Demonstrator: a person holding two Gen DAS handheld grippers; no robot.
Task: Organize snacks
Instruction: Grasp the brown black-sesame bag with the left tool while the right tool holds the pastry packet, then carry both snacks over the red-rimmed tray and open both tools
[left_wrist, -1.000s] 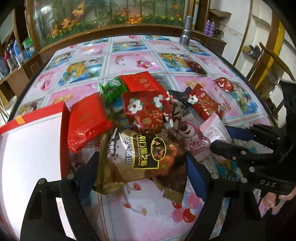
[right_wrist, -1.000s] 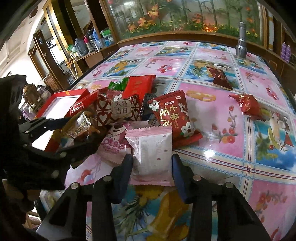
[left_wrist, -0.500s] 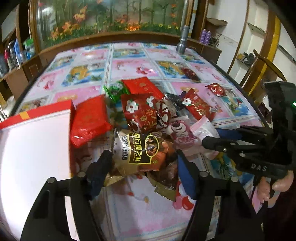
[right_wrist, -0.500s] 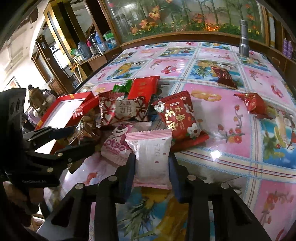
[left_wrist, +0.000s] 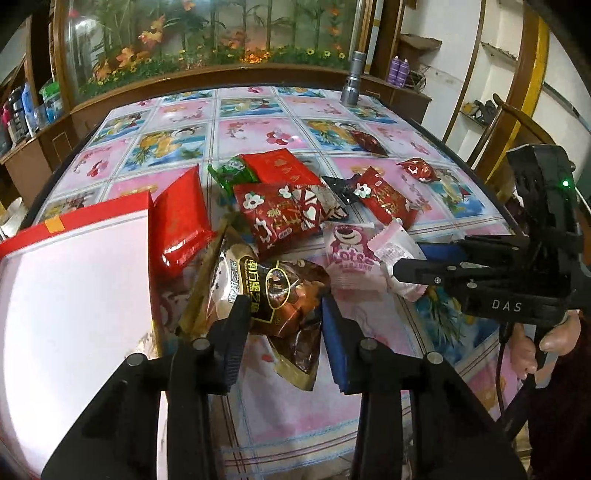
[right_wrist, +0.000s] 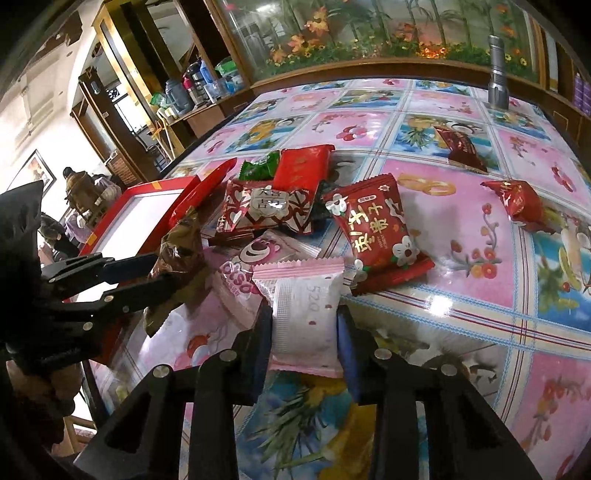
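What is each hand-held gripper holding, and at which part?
Left hand-held gripper: brown snack bag, pinched across its lower half. Right hand-held gripper: pink-white packet, gripped by its two side edges.

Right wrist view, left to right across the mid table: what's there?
Red-rimmed white box → brown foil snack packet in left gripper → pink-white packet in right gripper → small red wrapper.

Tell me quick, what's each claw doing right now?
Left claw: closed on the brown snack packet.
Right claw: closed on the pink-and-white snack packet.
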